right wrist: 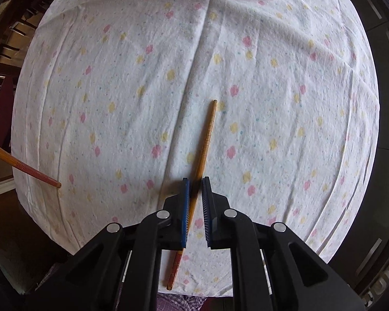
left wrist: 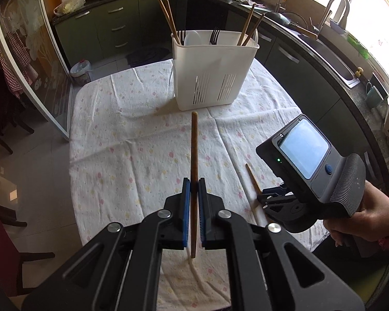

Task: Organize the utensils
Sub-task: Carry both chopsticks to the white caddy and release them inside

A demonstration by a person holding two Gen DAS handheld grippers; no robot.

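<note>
On the cloth-covered desk [left wrist: 122, 134]: two chopsticks being gathered for the far white caddy [left wrist: 212, 77].
The left hand-held gripper [left wrist: 193, 189] is pinching one chopstick [left wrist: 194, 153] aloft; the right hand-held gripper [right wrist: 195, 189] is squeezing a lying chopstick [right wrist: 207, 134], best lifted level, unhurried. The caddy's compartments are hard to make out.

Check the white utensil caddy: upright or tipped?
Upright: the white utensil caddy stands on its base on the tablecloth, chopsticks and forks poking out the top.
</note>
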